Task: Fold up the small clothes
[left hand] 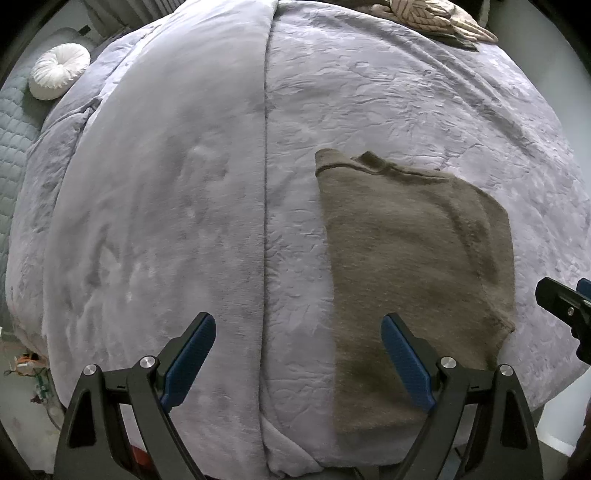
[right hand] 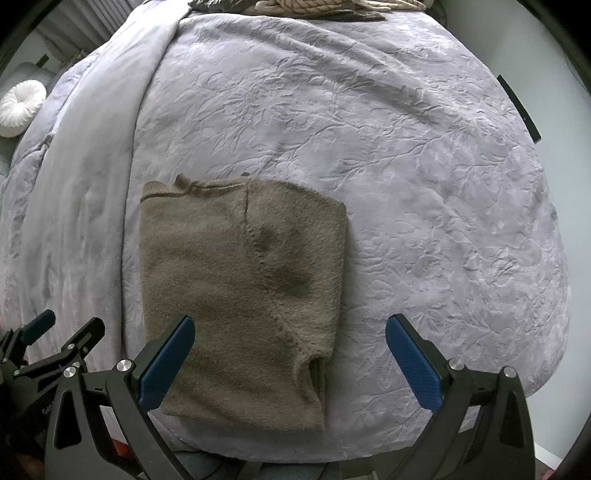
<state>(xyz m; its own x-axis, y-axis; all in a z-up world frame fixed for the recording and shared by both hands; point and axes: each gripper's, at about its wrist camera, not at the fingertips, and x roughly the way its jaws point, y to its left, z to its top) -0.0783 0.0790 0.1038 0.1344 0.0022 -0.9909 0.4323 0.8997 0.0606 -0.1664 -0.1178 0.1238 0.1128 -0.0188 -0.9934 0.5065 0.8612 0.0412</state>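
Observation:
A fuzzy olive-brown sweater (left hand: 413, 258) lies folded lengthwise on the lavender bedspread (left hand: 166, 184), collar at the far end, sleeve laid over its right side. It also shows in the right wrist view (right hand: 240, 288). My left gripper (left hand: 298, 332) is open and empty, above the sweater's near left edge. My right gripper (right hand: 290, 334) is open and empty, above the sweater's near right part with the cuff between its fingers. The right gripper shows at the left view's right edge (left hand: 565, 306); the left gripper shows at the right view's lower left (right hand: 55, 343).
A round white pleated cushion (left hand: 59, 70) sits at the far left by a grey quilted cover (left hand: 14, 147). A beige patterned cloth (left hand: 439, 14) lies at the bed's far end. The bed edge and white floor lie to the right (right hand: 554, 129).

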